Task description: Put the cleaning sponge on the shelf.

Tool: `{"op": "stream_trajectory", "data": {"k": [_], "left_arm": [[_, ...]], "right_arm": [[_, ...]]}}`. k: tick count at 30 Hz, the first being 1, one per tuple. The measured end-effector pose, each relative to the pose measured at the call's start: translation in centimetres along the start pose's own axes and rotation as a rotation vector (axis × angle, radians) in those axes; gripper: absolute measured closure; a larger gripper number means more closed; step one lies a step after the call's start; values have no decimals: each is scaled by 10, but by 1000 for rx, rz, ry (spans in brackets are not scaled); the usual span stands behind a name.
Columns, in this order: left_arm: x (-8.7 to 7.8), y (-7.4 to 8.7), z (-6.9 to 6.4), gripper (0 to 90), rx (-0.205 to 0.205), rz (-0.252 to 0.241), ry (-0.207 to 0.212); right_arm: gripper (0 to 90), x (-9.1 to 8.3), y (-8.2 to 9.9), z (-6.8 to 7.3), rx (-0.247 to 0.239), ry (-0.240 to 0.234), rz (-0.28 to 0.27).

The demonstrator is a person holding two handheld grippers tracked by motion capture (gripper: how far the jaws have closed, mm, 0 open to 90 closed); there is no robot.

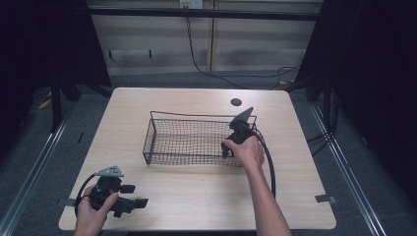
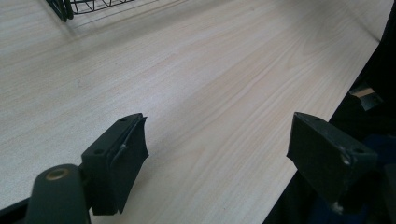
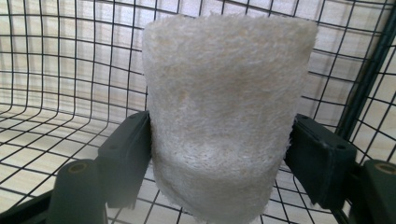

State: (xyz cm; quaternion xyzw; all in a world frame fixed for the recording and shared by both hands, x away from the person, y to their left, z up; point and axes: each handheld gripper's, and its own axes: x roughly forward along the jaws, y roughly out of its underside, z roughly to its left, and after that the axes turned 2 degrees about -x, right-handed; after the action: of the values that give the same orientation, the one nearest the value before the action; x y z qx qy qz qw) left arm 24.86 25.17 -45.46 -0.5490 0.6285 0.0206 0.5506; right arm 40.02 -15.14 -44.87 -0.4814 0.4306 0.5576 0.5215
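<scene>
High view: pale wood-grain laminate worktop (image 1: 196, 196), rounded corners, with a black rectangular wire-mesh basket (image 1: 162, 142) near its centre. Right gripper (image 1: 227, 150) is dipped into the basket's right end, hand (image 1: 248, 150) on its grip. Right gripper view: its jaws pinch a cream, fuzzy, fibrous roll of cloth (image 3: 224, 116), roughly cylindrical, held just over the mesh floor beside the basket's end wall. Left gripper (image 1: 134, 195) rests low at the worktop's near-left corner; in the left gripper view its jaws are spread wide over bare wood grain, nothing between them.
</scene>
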Motion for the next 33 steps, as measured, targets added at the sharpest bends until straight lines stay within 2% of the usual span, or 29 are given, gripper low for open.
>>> {"op": "stream_trajectory", "data": {"k": [12,20,33], "left_arm": [[0,0,0,193,0,0,0],[0,0,0,193,0,1,0],[0,0,0,193,0,1,0]], "right_arm": [[238,0,0,-1,-4,-3,13],[152,-2,0,-2,-9,-7,13],[150,-6,1,-2,-25,-21,1]]}}
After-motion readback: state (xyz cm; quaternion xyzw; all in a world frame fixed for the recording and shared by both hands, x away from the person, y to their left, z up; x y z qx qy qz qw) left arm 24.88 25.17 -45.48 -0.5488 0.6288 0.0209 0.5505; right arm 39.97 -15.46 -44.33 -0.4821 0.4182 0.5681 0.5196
